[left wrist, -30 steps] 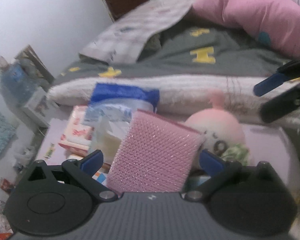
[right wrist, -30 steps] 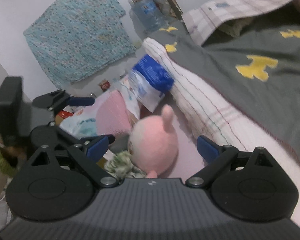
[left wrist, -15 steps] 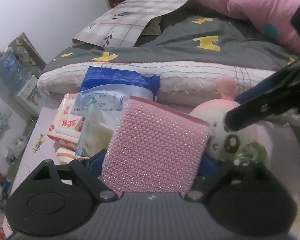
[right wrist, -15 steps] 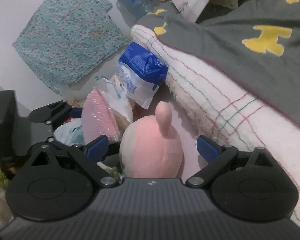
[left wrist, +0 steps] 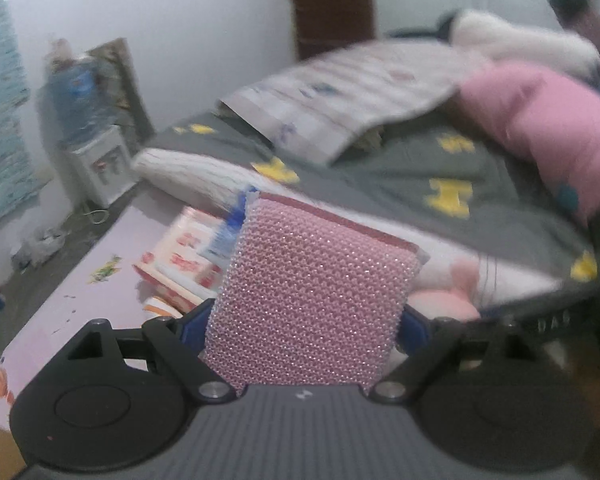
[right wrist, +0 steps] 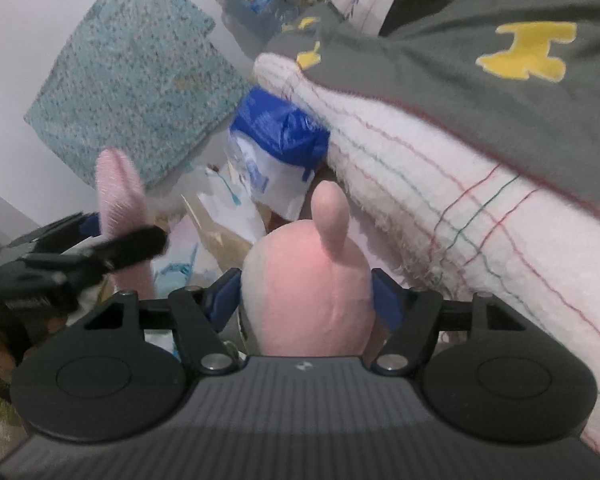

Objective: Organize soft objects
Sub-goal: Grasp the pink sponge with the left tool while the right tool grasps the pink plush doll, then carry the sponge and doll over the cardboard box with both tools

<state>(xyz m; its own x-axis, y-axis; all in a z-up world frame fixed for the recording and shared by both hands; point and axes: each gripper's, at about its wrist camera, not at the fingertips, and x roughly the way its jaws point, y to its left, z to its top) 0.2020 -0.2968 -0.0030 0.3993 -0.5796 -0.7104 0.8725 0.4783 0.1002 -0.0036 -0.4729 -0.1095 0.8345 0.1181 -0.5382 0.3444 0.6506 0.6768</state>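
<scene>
My left gripper (left wrist: 300,322) is shut on a pink mesh sponge (left wrist: 312,292) and holds it up above the pink table (left wrist: 80,280). The sponge also shows edge-on in the right wrist view (right wrist: 120,196), with the left gripper (right wrist: 100,248) at the left. My right gripper (right wrist: 306,300) is shut on a pink and white plush toy (right wrist: 308,292) with a stalk on top. In the left wrist view the plush toy (left wrist: 448,296) shows just right of the sponge.
A blue and white plastic pack (right wrist: 276,148), clear bags (right wrist: 224,216) and a red-printed tissue pack (left wrist: 184,256) lie on the table beside the bed. The bed has a white blanket edge (right wrist: 460,200), a grey cover (left wrist: 420,184) and a pink pillow (left wrist: 540,128).
My right gripper has closed on the plush toy. My left gripper has lifted and tilted up with the sponge, so more wall and bed show.
</scene>
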